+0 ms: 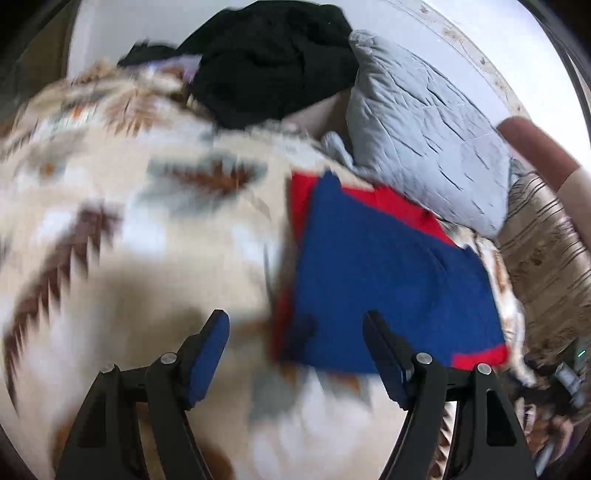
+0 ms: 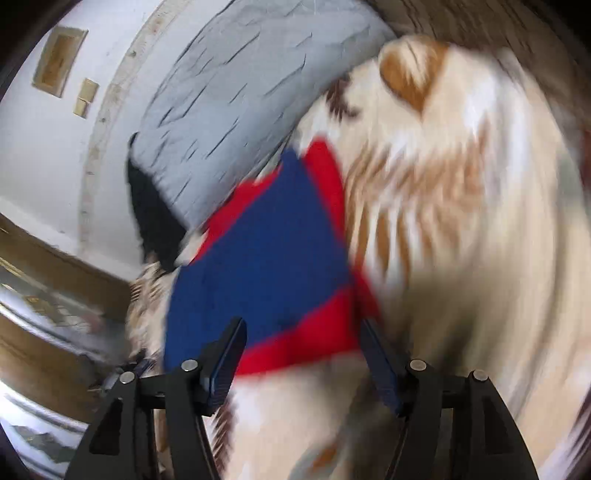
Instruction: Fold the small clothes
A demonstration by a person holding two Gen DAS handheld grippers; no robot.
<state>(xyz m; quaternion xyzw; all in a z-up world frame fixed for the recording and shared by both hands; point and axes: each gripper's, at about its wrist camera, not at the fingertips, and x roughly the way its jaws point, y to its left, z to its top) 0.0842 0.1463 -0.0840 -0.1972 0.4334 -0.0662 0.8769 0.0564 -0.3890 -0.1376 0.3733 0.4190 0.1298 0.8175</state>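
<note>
Cream patterned blanket (image 1: 110, 229) with brown and grey-blue motifs covering the bed; white wall (image 1: 147, 33) behind. Both views motion-blurred, fine detail not readable.

Blue-and-red garment (image 1: 388, 277) lying flat on the blanket, folded into a rough rectangle: blue layer on top, red showing along the far edge, the left edge and one near corner. Far edge close beside a grey quilted pillow (image 1: 424, 140); contact between the two not resolvable. Black clothing pile (image 1: 273, 62) heaped further back on the bed, left of the pillow, well apart from the garment. Striped beige fabric (image 1: 546, 251) at the right edge of the left wrist view.

Left gripper (image 1: 295, 332): fingers spread wide, blue pads (image 1: 208, 358) visible, nothing between them. Positioned above the blanket at the garment's near left corner; right finger overlapping the garment's near edge in the picture, contact not determinable.

Right gripper (image 2: 301, 347): fingers likewise well apart, holding nothing. Same garment (image 2: 266, 258) directly ahead, its red near border (image 2: 303, 343) seen between the two fingers. Whether fingertips touch cloth: cannot tell, blur too heavy. Pillow (image 2: 240, 92) beyond the garment in this view, blanket (image 2: 461, 221) filling the right side.
</note>
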